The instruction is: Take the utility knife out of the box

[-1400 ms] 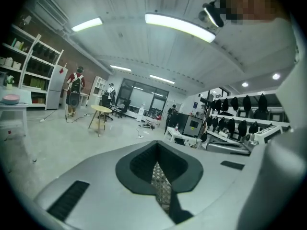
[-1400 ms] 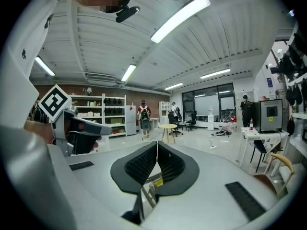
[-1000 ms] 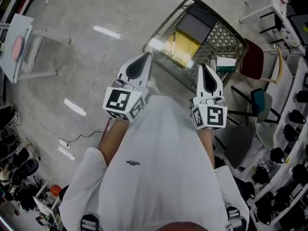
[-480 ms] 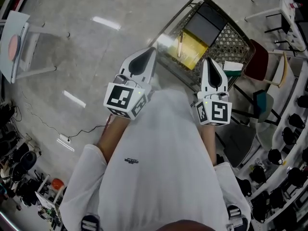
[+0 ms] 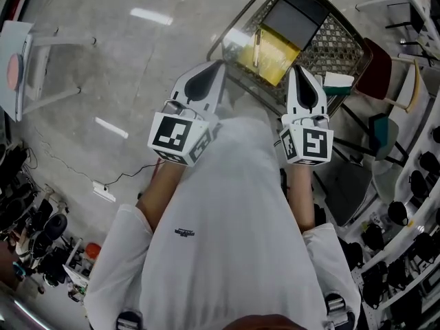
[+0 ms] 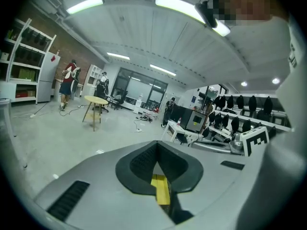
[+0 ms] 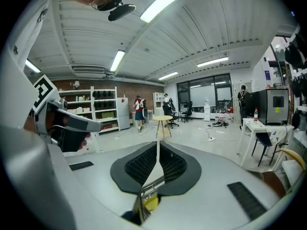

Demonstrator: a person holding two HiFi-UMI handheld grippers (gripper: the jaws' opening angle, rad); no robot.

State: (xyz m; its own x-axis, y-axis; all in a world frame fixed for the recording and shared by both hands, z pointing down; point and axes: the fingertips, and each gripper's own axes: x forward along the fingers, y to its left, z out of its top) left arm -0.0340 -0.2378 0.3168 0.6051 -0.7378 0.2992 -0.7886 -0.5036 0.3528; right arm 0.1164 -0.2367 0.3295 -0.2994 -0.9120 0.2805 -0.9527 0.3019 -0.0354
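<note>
Just short of the wire basket [image 5: 340, 47], on its near side, a person in a white shirt [image 5: 234, 218] holds both tools out side by side. The left gripper [image 5: 217, 66] points at the basket's near rim, and the right gripper [image 5: 298, 69] reaches the same edge further along. Each carries its marker cube [image 5: 177, 137] at the back, close to the chest.

Neither tool is over the basket's contents; both sit apart from them. In the left gripper view the left gripper [image 6: 157, 145] has its dark ribbed pads pressed together at the tip, with nothing caught between them. The right gripper [image 7: 157, 150] is clenched the same way in its own view, and it is empty too.

Inside the basket a clear yellow box [image 5: 273, 59] lies toward the near rim. A dark flat box [image 5: 299, 16] lies just beyond it, toward the far rim. A slim pale strip [image 5: 256, 47] shows in the yellow box — possibly the utility knife, though it is too small to be sure. A small green-and-white carton [image 5: 338, 82] sits at the basket's corner, just past the right gripper.

Beside that corner of the basket stands a dark red chair [image 5: 377, 74]. Well away from the basket, across the grey floor, a white stand [image 5: 31, 67] is set. A round wooden table [image 7: 163, 119] stands far off in the hall — both gripper views catch it.
</note>
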